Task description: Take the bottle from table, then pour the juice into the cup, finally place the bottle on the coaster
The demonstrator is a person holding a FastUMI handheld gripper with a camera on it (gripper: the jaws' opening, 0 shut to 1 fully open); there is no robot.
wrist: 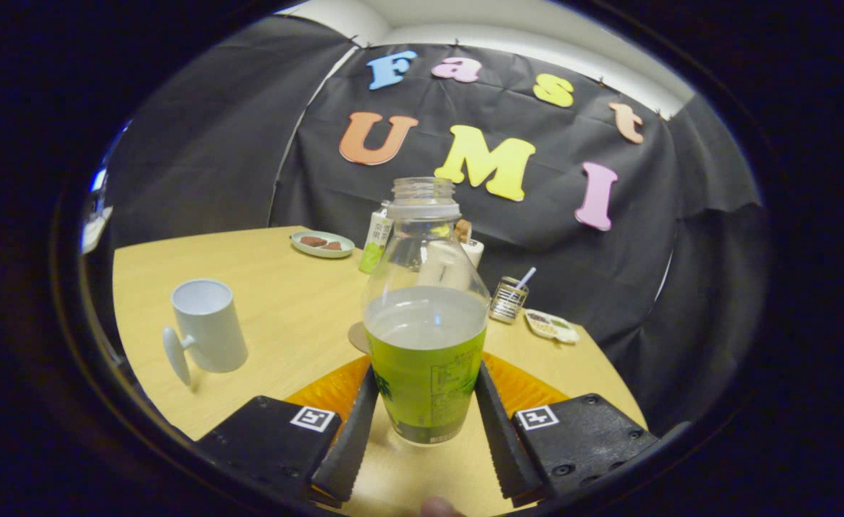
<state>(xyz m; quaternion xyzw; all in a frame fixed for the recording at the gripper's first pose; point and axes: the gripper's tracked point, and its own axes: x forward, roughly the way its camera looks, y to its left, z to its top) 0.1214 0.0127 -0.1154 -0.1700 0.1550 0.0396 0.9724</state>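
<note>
Jaws closed on open bottle (425, 337) at its label, low-centre frame; keep upright, swing slowly toward cup (208, 327), left.

1 bottle (426, 316), 1 cup (208, 325), 1 coaster (358, 337), 2 plates (322, 244) (552, 326), 1 carton (376, 241), 1 tin (508, 299).

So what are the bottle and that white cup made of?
The bottle, pressed between the tongs, looks like clear glossy plastic: you see through it above the green label, though glass is possible. The cup looks like matte white ceramic or plastic, opaque with an even, dull sheen.
</note>
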